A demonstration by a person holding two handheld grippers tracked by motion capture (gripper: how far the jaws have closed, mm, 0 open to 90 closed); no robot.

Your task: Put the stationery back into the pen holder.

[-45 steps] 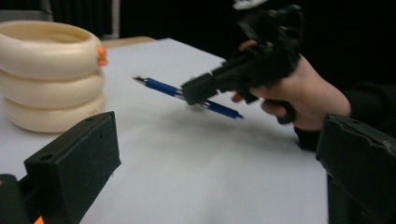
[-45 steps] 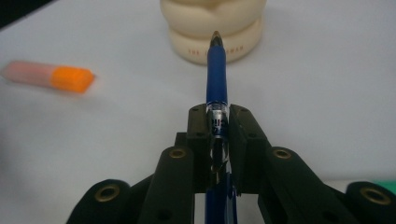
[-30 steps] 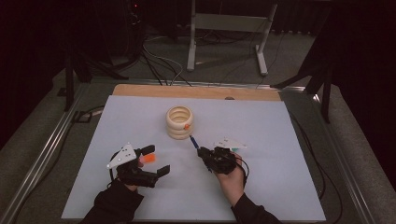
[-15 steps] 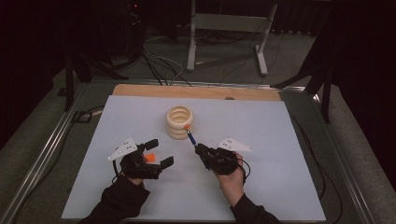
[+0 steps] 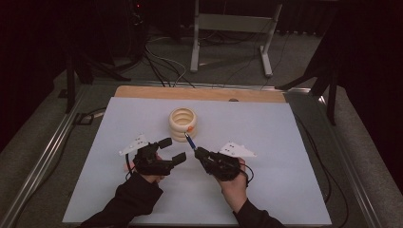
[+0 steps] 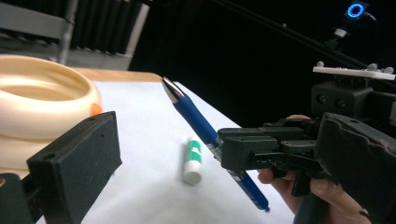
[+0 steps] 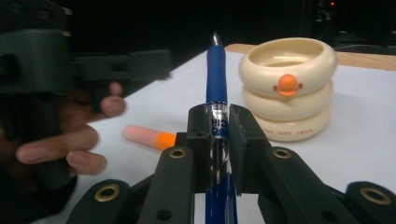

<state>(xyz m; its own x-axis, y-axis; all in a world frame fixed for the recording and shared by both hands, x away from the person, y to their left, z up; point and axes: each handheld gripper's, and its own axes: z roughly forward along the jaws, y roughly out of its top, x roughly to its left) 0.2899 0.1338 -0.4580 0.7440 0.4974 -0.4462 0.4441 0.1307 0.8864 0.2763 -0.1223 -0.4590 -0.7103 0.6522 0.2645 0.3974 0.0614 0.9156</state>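
A: What do the right gripper's (image 7: 219, 135) jaws hold?

B: They are clamped on a blue pen (image 7: 216, 79), tip aimed far toward the cream ring holder (image 5: 183, 124); the barrel's print is unreadable.

A: And the left gripper (image 5: 167, 151)?

B: Jaws wide, nothing between them. An orange marker (image 7: 149, 136) and a green-banded tube (image 6: 192, 160) lie on the white tabletop (image 5: 285, 142); the room is dark.

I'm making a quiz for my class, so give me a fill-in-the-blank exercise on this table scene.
1. The right gripper is shut on a blue ____.
2. The cream holder has an ____ dot on its side.
3. The left gripper has its jaws ____ and holds nothing.
4. The pen tip points toward the ____.

Missing words: pen; orange; open; holder
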